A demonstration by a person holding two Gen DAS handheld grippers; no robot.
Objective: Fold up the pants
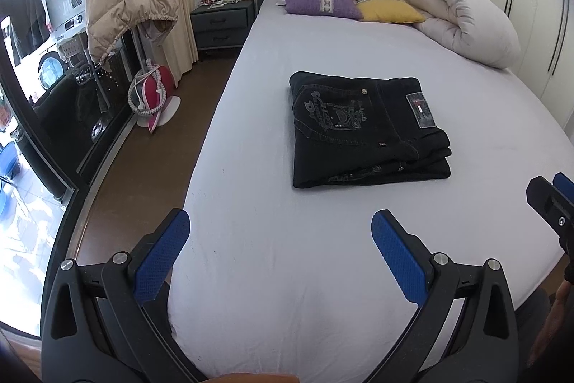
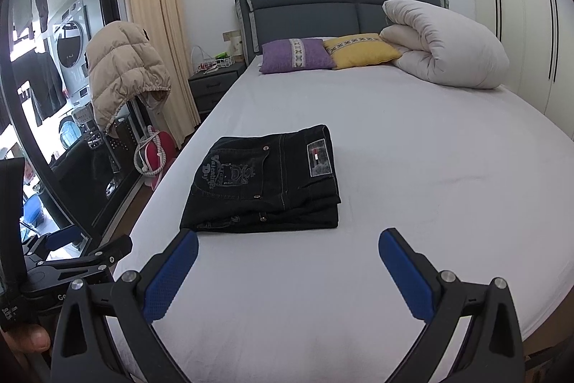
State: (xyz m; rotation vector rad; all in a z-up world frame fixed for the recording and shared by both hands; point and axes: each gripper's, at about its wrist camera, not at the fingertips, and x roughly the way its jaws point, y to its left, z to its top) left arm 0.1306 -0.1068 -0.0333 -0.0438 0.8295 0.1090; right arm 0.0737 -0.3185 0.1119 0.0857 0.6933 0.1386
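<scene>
Black jeans [image 1: 366, 131] lie folded into a compact rectangle on the white bed sheet [image 1: 251, 257], back pocket embroidery and waist label facing up. They also show in the right wrist view [image 2: 265, 182]. My left gripper [image 1: 280, 228] is open and empty, hovering over the sheet in front of the jeans, apart from them. My right gripper [image 2: 288, 244] is open and empty, just in front of the jeans' near edge. The right gripper's tip shows at the right edge of the left wrist view [image 1: 552, 203]. The left gripper's body shows at the left of the right wrist view [image 2: 71, 253].
A purple pillow [image 2: 296, 54], a yellow pillow [image 2: 360, 51] and a rolled white duvet [image 2: 445, 45] lie at the headboard [image 2: 340, 6]. A beige puffer jacket [image 2: 122, 74], a nightstand [image 2: 211, 85] and glass doors [image 2: 64, 96] stand left of the bed. A wardrobe [image 2: 520, 24] is on the right.
</scene>
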